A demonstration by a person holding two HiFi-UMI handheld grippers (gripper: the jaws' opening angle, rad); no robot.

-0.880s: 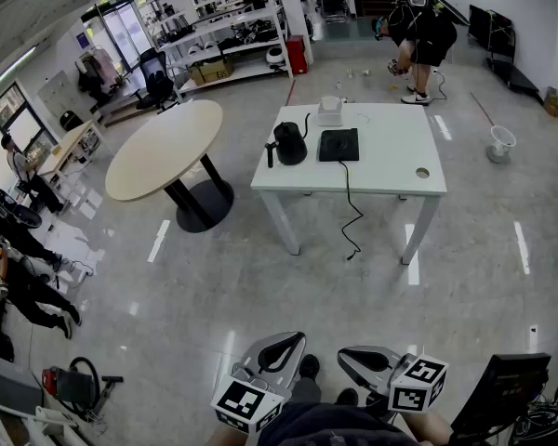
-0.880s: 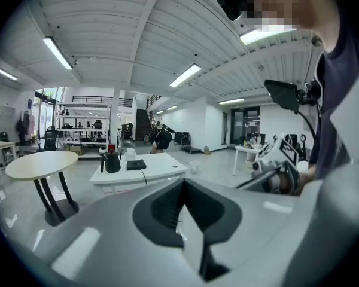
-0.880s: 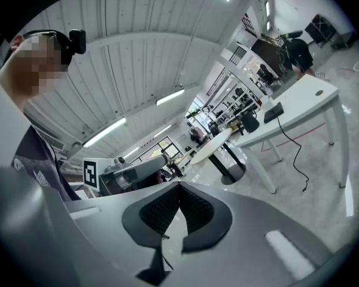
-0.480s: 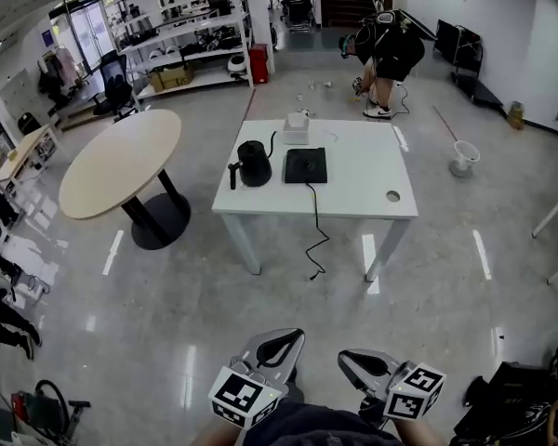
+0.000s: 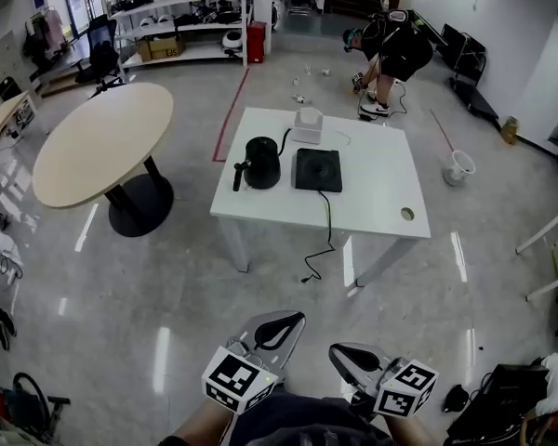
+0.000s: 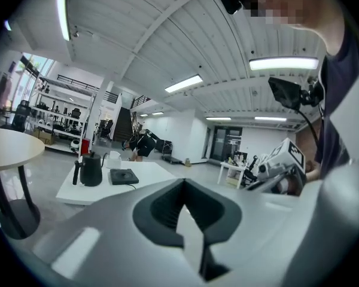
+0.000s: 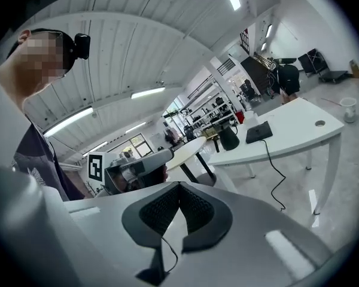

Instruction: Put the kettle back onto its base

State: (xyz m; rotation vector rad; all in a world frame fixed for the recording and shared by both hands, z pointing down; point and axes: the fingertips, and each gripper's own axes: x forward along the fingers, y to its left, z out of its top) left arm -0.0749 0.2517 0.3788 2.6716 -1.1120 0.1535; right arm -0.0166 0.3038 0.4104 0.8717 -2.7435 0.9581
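A black gooseneck kettle (image 5: 260,163) stands on the white table (image 5: 372,203), just left of its flat black square base (image 5: 318,169), not on it. Both grippers are low in the head view, far from the table: my left gripper (image 5: 284,323) and my right gripper (image 5: 346,356), each shut with nothing in it. In the left gripper view the left gripper (image 6: 182,187) points toward the distant kettle (image 6: 91,169) and base (image 6: 124,176). From the right gripper (image 7: 179,190), the kettle (image 7: 229,137) and base (image 7: 259,131) appear at upper right.
The base's cord (image 5: 322,240) hangs off the table's front edge to the floor. A white box (image 5: 308,125) sits behind the base. A round beige table (image 5: 98,142) stands to the left. A person (image 5: 391,49) bends over beyond the table. A white bucket (image 5: 457,167) is at right.
The white table with the kettle and base has drawn nearer and shifted in the head view. Both grippers stay shut and low in front of me.
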